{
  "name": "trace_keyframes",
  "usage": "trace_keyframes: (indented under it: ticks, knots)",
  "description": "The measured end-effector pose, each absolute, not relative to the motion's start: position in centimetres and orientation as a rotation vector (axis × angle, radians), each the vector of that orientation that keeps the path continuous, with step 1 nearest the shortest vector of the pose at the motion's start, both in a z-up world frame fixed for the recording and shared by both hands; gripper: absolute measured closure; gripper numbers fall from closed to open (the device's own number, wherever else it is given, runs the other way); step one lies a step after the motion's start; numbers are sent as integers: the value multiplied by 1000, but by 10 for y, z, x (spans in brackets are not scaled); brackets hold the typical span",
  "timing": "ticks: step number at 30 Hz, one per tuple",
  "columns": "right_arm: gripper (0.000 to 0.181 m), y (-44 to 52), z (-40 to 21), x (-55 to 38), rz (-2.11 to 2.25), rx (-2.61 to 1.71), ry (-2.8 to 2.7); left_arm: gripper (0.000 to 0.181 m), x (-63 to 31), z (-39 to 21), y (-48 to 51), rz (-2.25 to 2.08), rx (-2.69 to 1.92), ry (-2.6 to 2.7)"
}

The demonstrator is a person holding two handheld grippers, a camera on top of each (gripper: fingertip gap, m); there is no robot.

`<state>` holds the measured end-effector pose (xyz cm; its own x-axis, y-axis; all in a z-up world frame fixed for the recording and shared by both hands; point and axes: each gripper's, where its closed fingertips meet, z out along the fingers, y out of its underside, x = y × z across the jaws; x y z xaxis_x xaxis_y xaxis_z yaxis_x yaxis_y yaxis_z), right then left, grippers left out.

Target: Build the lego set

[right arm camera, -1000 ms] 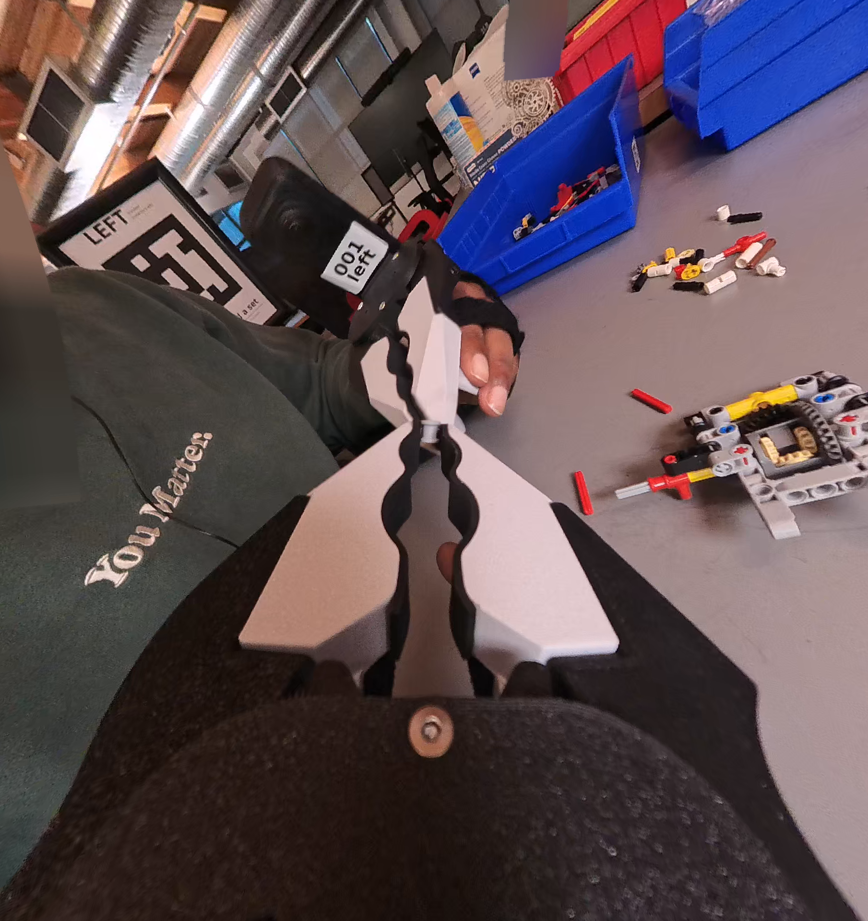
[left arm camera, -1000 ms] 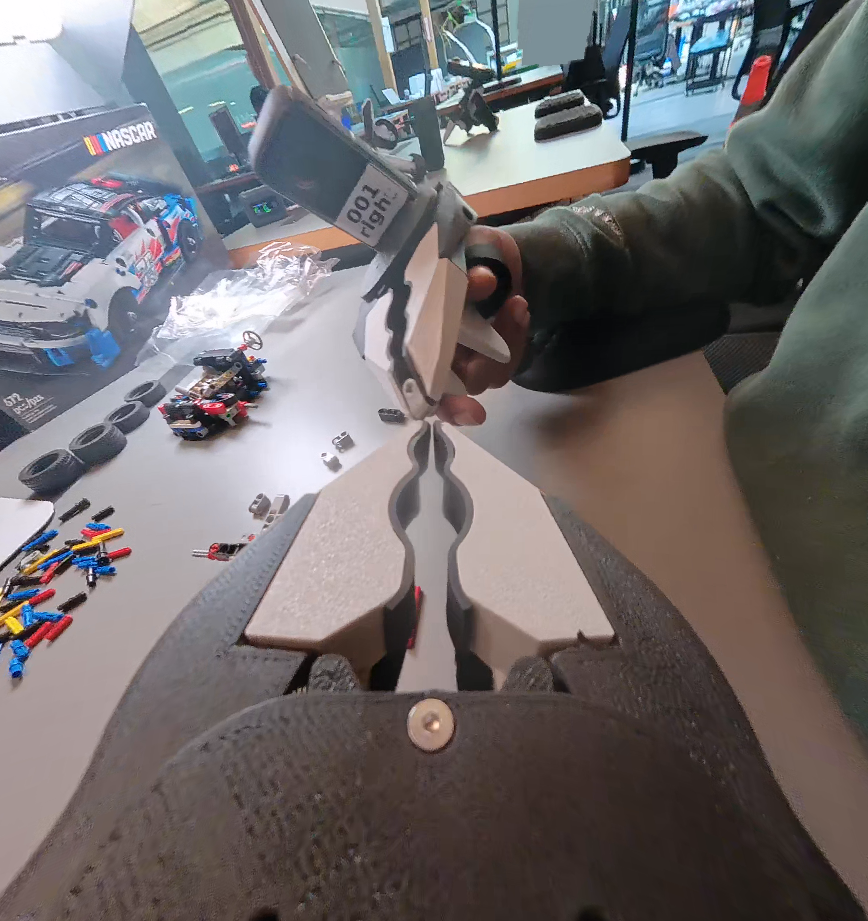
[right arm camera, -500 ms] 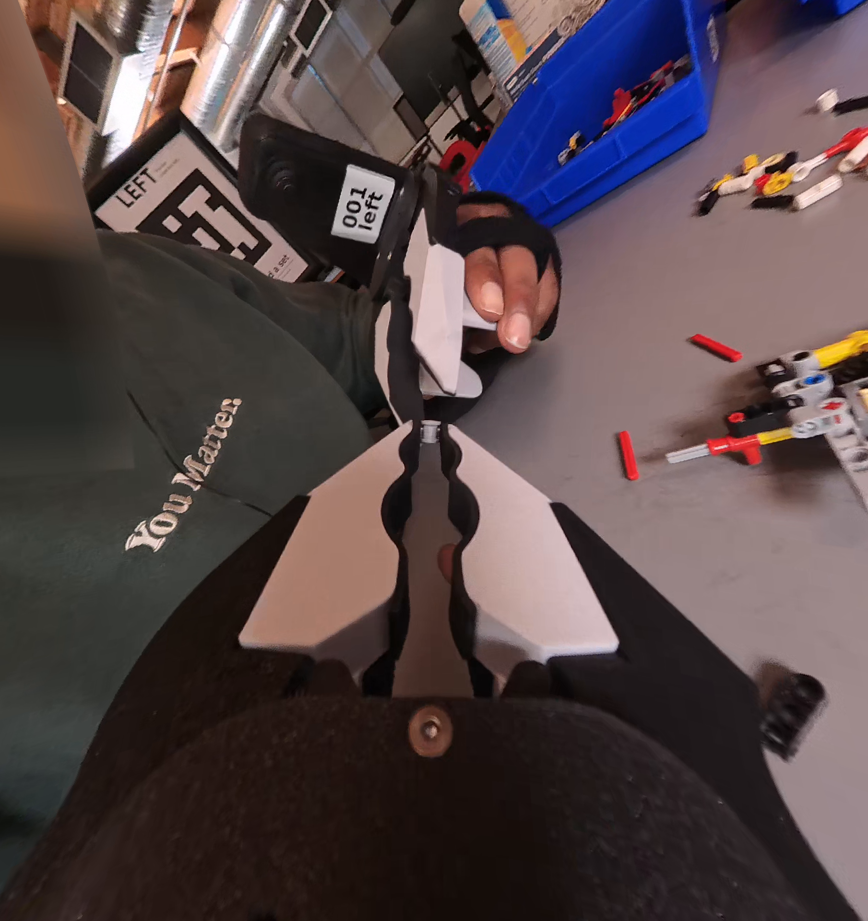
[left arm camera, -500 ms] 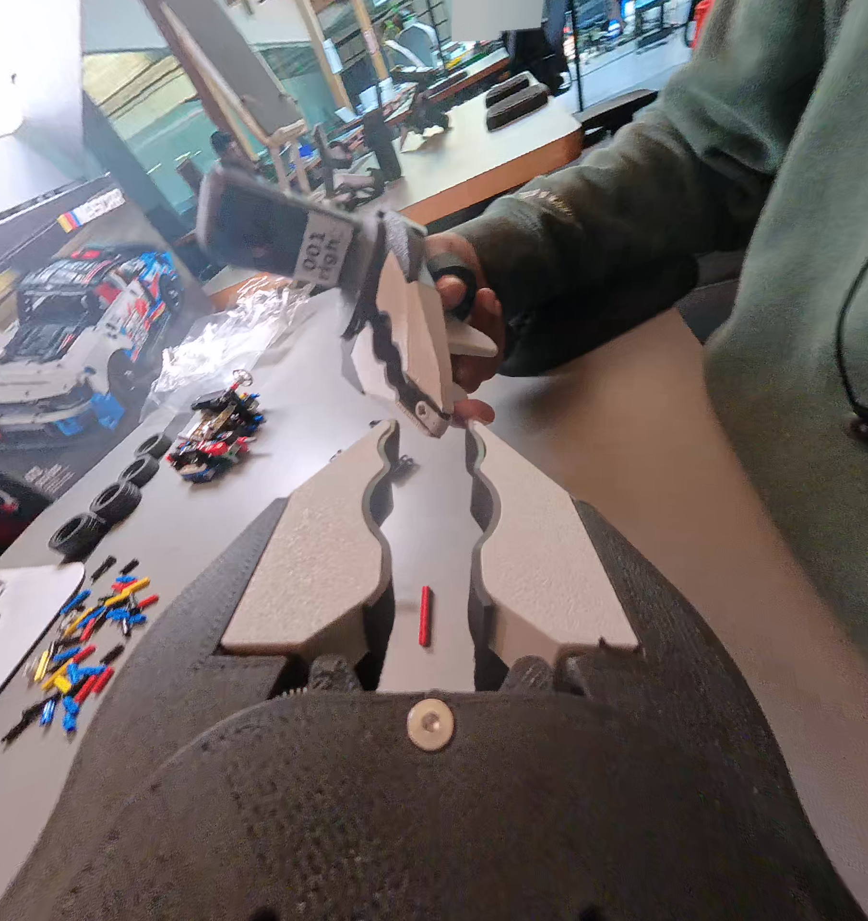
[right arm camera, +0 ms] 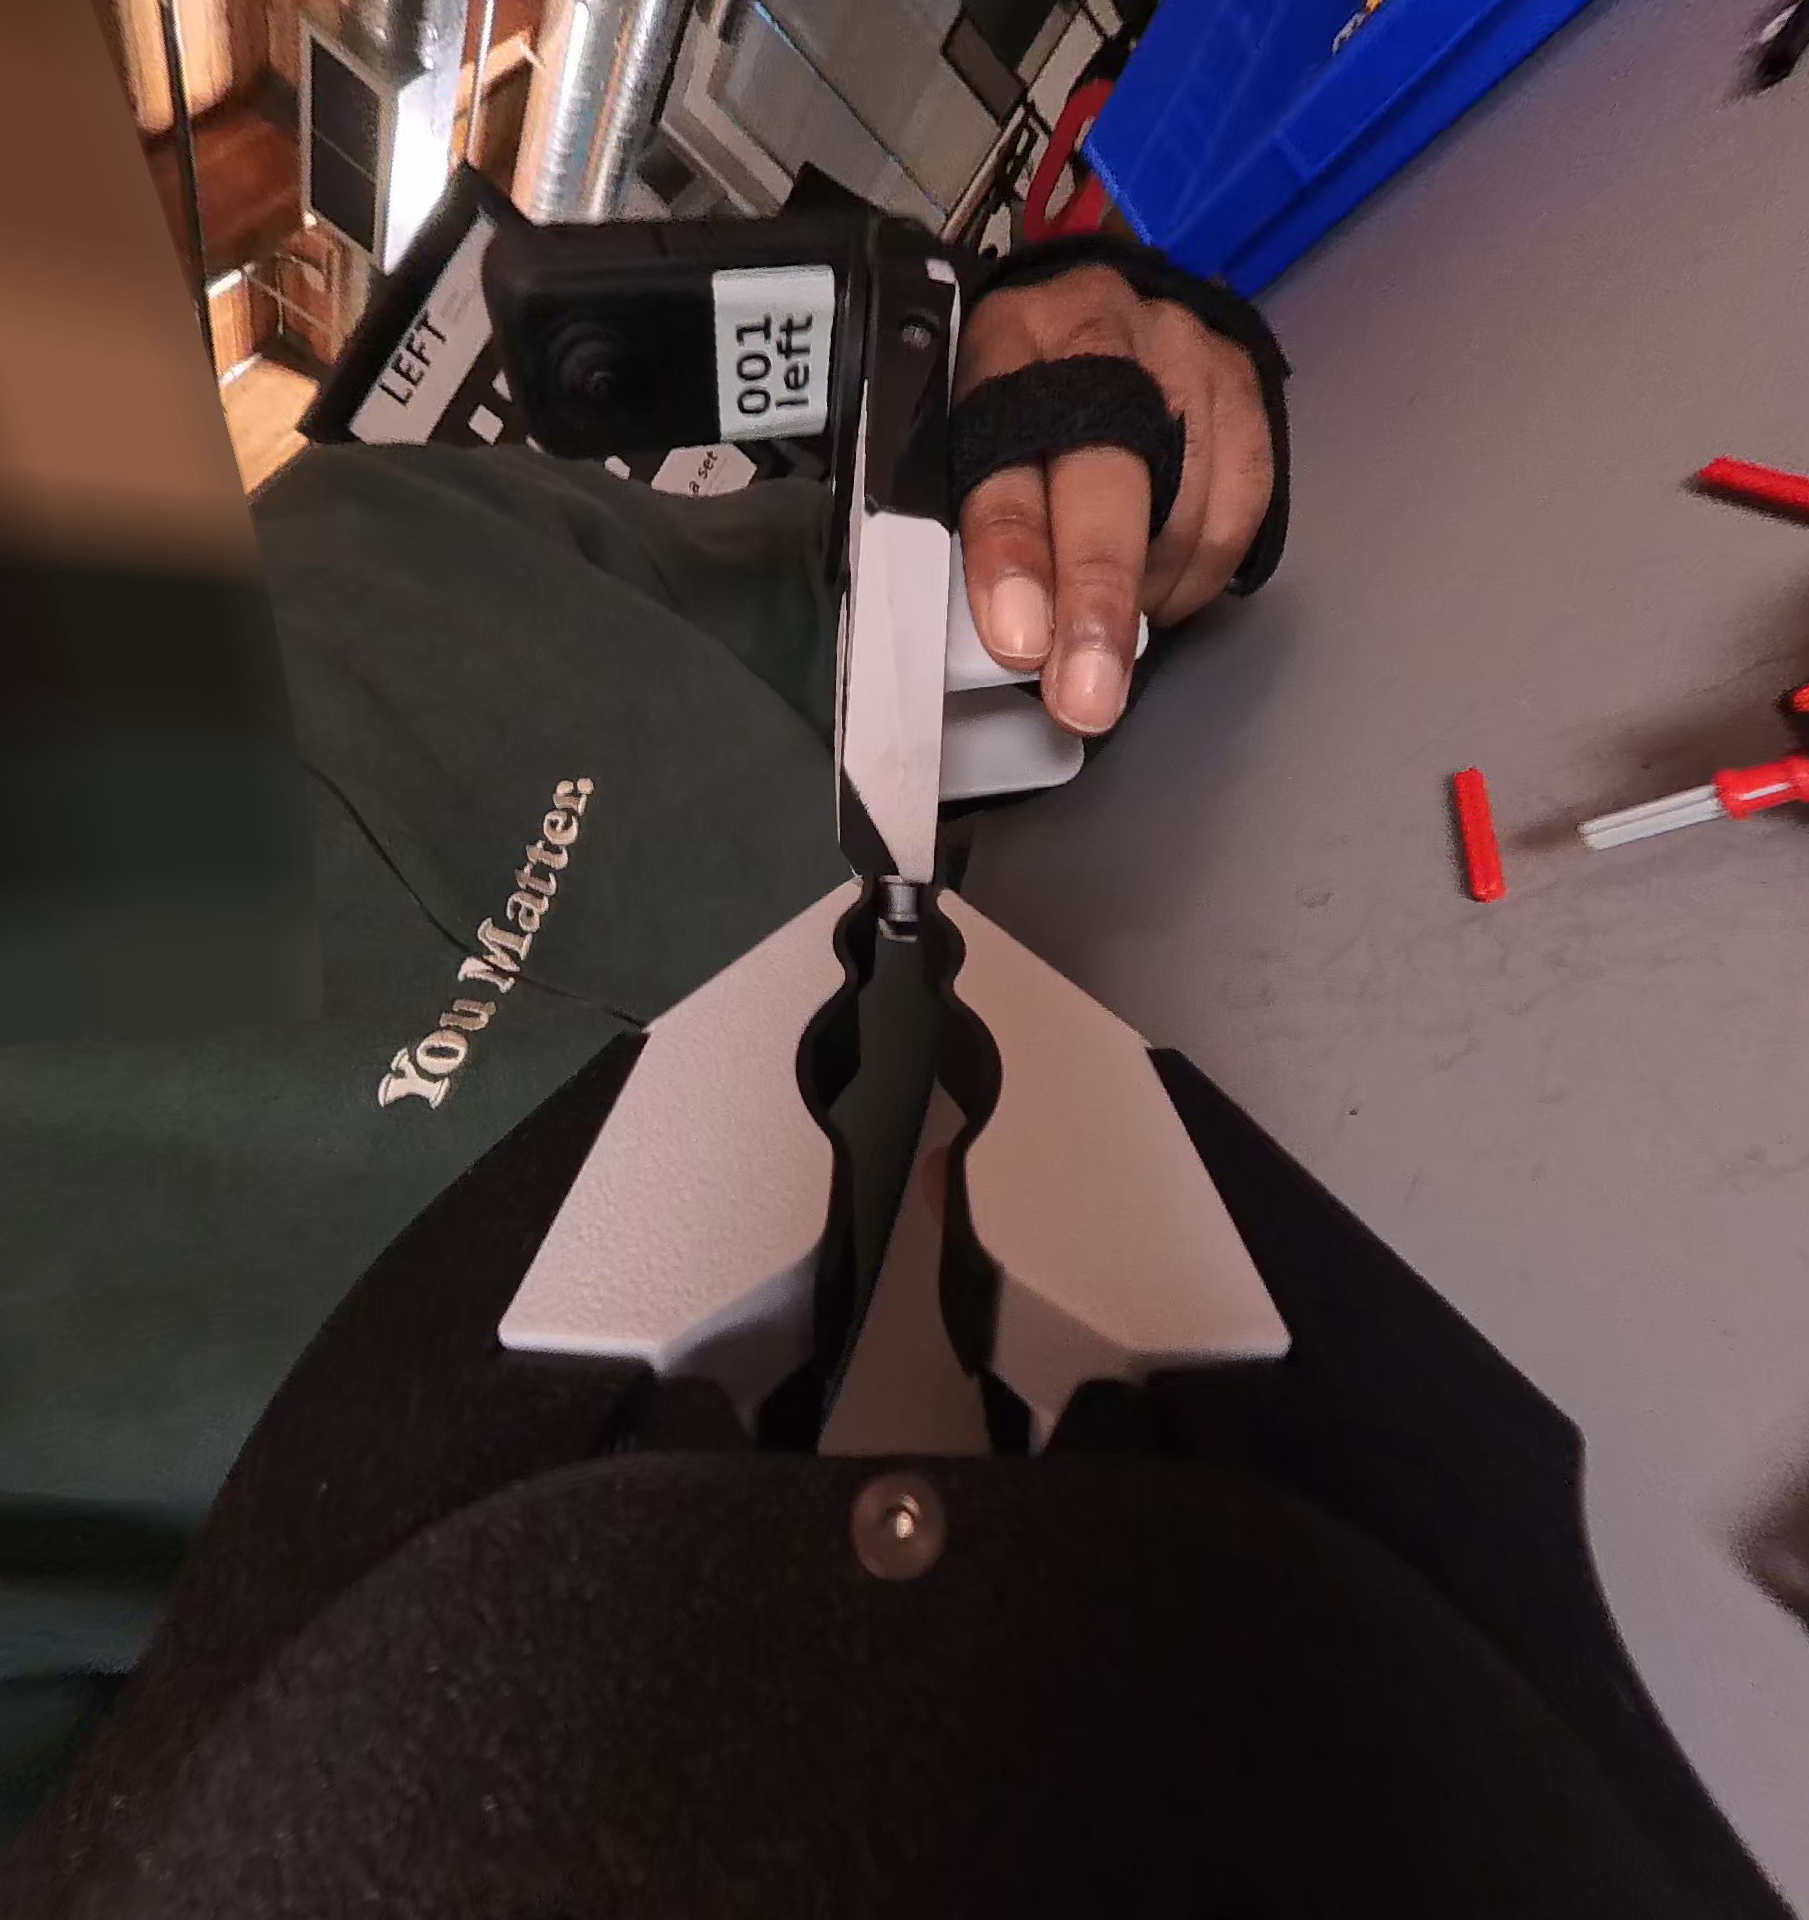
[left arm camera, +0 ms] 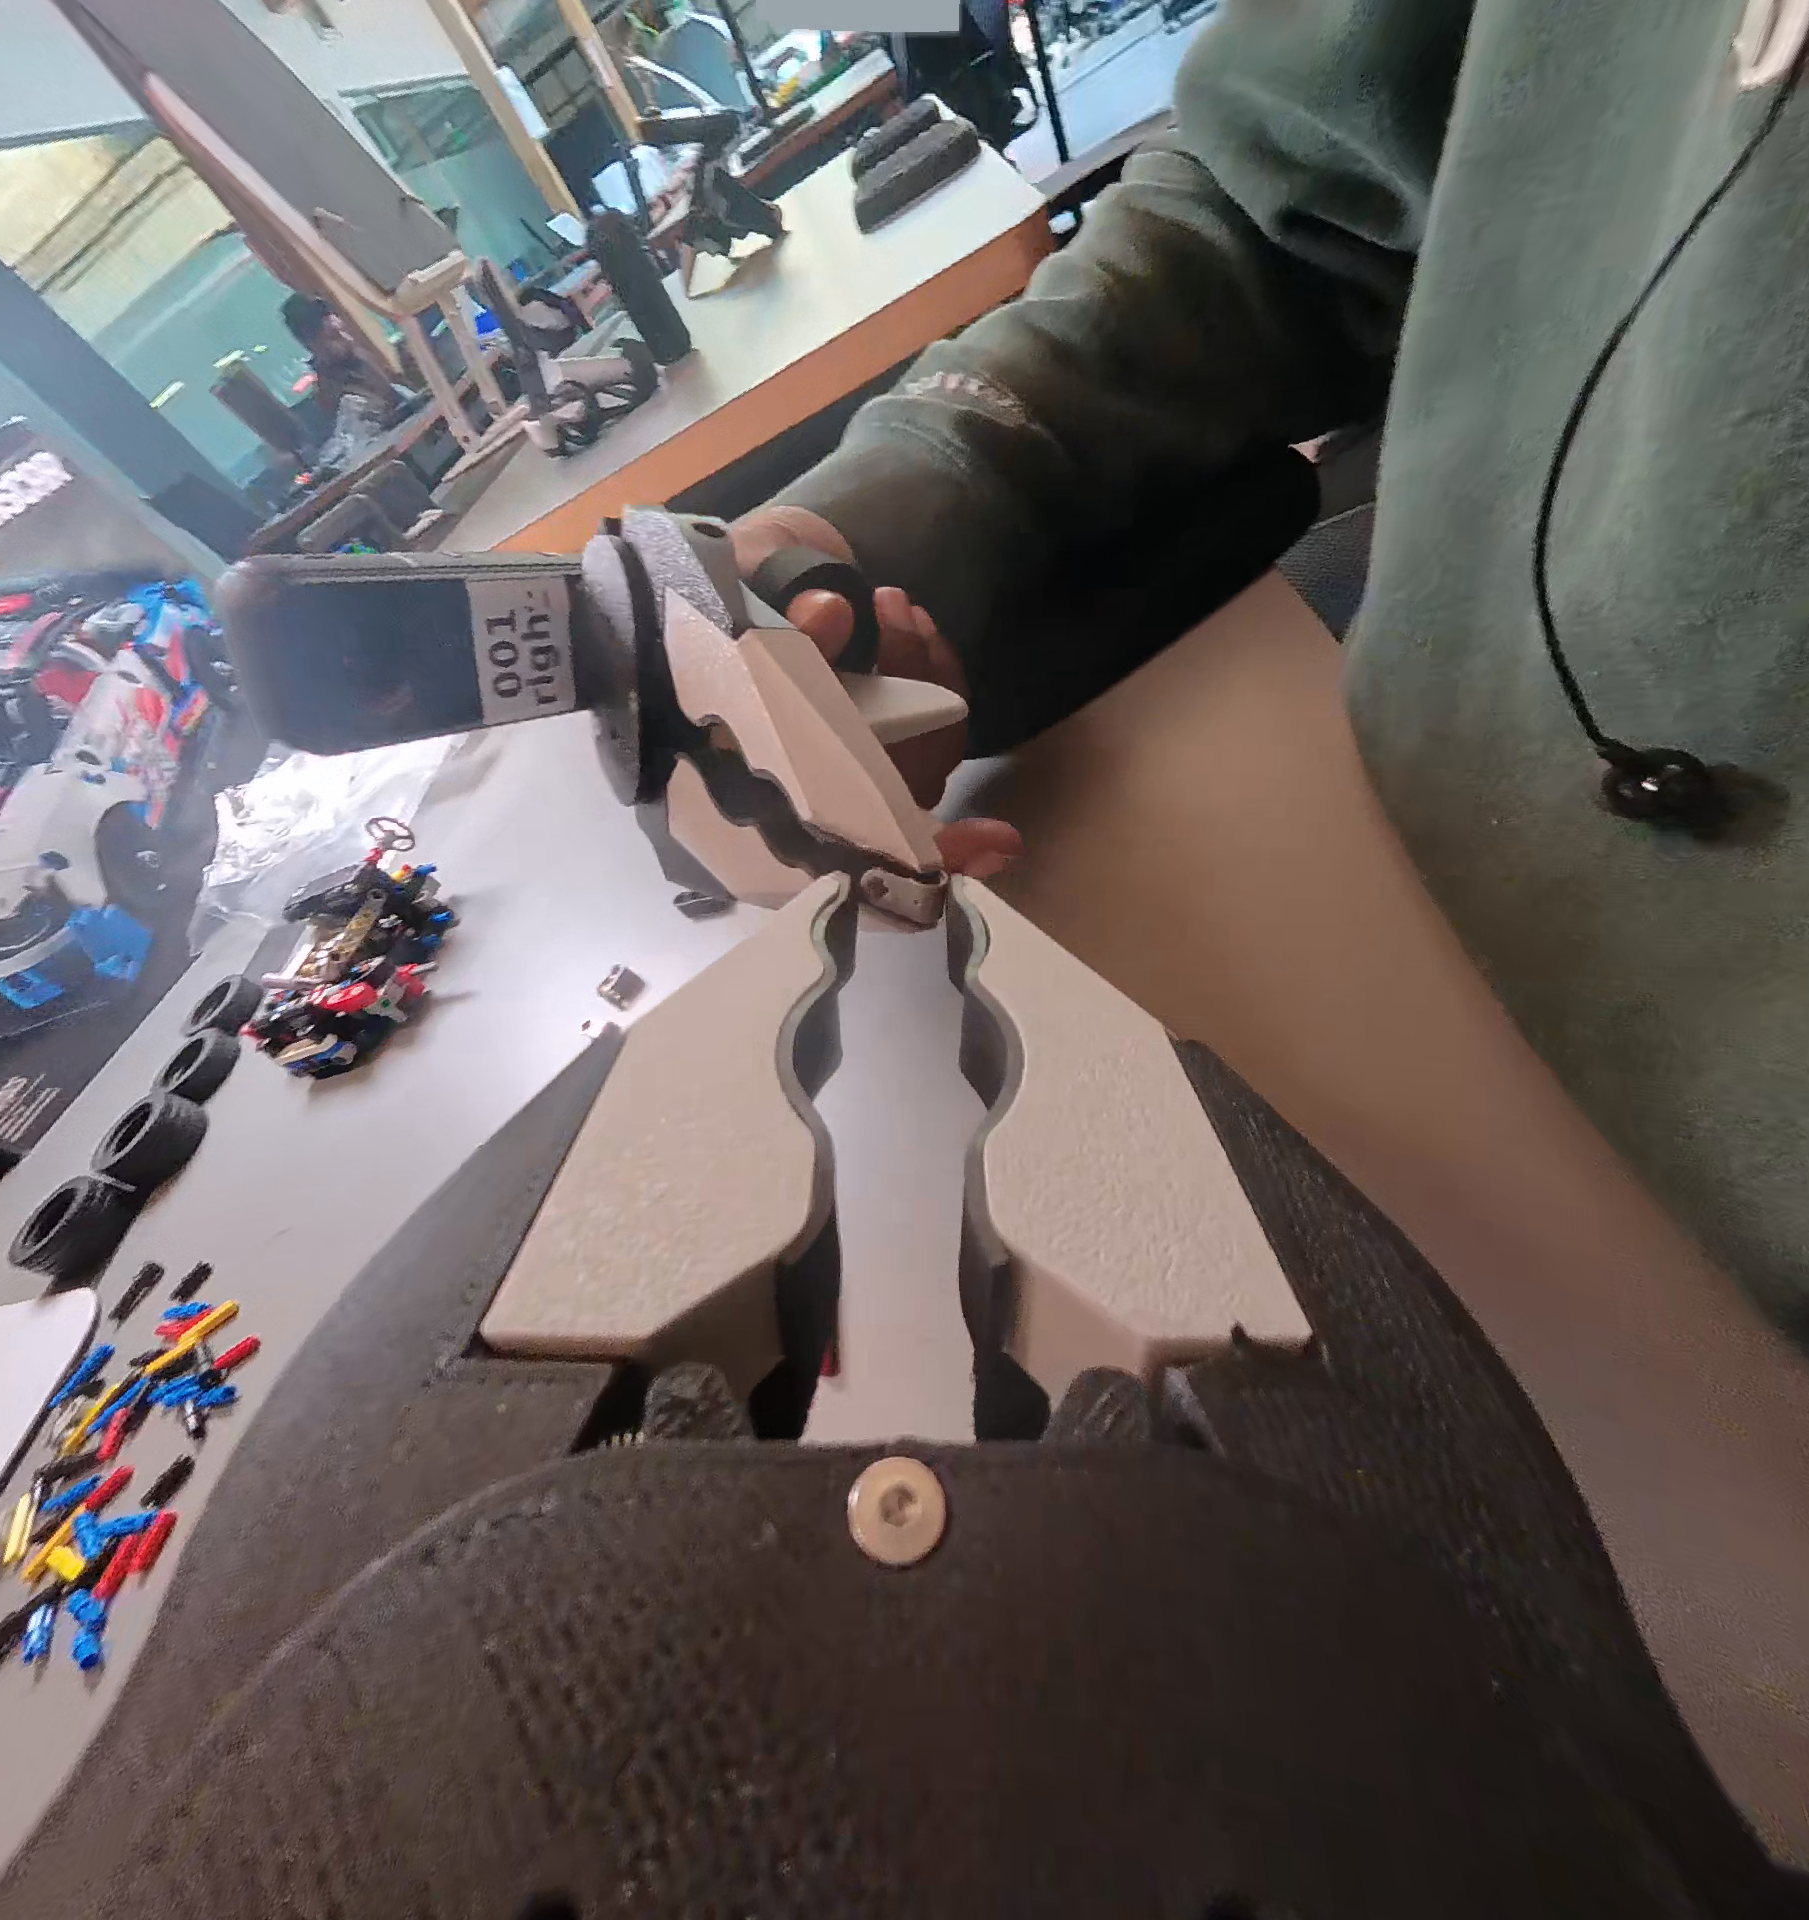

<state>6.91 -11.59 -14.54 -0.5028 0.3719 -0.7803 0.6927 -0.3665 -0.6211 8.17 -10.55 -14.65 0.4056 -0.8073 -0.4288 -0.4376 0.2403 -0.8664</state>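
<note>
A small grey lego piece [left arm camera: 905, 896] hangs above the grey table between both grippers. My right gripper [right arm camera: 900, 904] is shut on the piece [right arm camera: 900, 923]; in the left wrist view it [left arm camera: 919, 871] comes in from the upper left, tilted on its side. My left gripper [left arm camera: 902, 891] has its jaws narrowed around the same piece, the pads at or very near its two ends. In the right wrist view the left gripper [right arm camera: 895, 883] shows edge-on, pointing down at the piece. A partly built lego car [left arm camera: 354, 966] lies at the left.
Several black tyres [left arm camera: 147, 1138], a pile of coloured pins [left arm camera: 110, 1455], a plastic bag [left arm camera: 297, 800] and the set's box [left arm camera: 38, 790] lie to the left. Red pins [right arm camera: 1476, 847], a red-and-grey axle [right arm camera: 1710, 810] and a blue bin [right arm camera: 1295, 135] lie to the right. The person's green sweater is close. Less than 4 cm separates the two grippers' tips. From either gripper's tips it is about 35 centimetres to the partly built lego car [left arm camera: 354, 966].
My left gripper opened wide half a second ago and has now narrowed around the grey piece. My right gripper has rolled onto its side, still holding the piece.
</note>
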Motion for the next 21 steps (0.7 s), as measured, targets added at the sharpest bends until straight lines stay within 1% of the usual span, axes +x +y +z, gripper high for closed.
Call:
trace_keyframes:
  ticks: [4, 7, 9, 16, 21]
  knots:
    - [173, -95, -134, 57, -2086, 1510, 1468, 169, 70, -137, -87, -255, -1397, 1090]
    - [166, -85, -126, 50, -2178, 1559, 1424, 168, 62, -130, -75, -138, -1391, 1007]
    - [166, -81, -121, 46, -2238, 1583, 1407, 168, 56, -124, -70, -83, -1381, 956]
    - [174, -68, -112, 33, -2392, 1704, 1349, 168, 45, -114, -62, -10, -1377, 871]
    - [175, -66, -112, 30, -2406, 1734, 1348, 168, 43, -115, -60, -33, -1398, 856]
